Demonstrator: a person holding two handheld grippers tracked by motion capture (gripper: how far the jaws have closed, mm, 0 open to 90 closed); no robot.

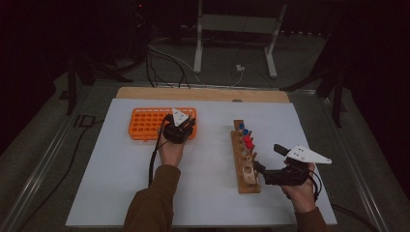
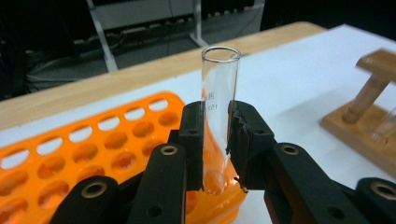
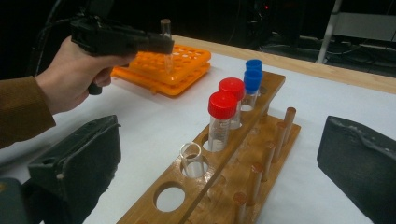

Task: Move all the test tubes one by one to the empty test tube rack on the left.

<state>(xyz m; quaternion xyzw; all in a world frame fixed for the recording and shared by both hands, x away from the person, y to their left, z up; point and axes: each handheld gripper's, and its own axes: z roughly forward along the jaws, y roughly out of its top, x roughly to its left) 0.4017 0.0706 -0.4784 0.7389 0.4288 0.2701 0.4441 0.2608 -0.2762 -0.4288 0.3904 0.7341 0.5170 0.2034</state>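
My left gripper (image 2: 217, 140) is shut on a clear, uncapped glass test tube (image 2: 218, 107) and holds it upright. The tube's round bottom hangs just above the right end of the orange tube rack (image 2: 93, 154). From above, the left gripper (image 1: 179, 128) sits over that end of the orange rack (image 1: 145, 123). A wooden rack (image 3: 261, 140) holds two red-capped tubes (image 3: 222, 116), blue-capped tubes (image 3: 253, 77) and one open glass tube (image 3: 191, 158). My right gripper (image 1: 268, 158) is open beside the wooden rack's (image 1: 244, 162) near end, its fingers (image 3: 79, 163) wide apart on either side of it.
A white sheet (image 1: 203, 193) covers the table, and a bare wooden strip (image 1: 203, 93) runs along its far edge. Cables and a white metal stand (image 1: 237, 29) lie on the floor beyond. The wooden rack has upright pegs (image 3: 289, 119) along its right side.
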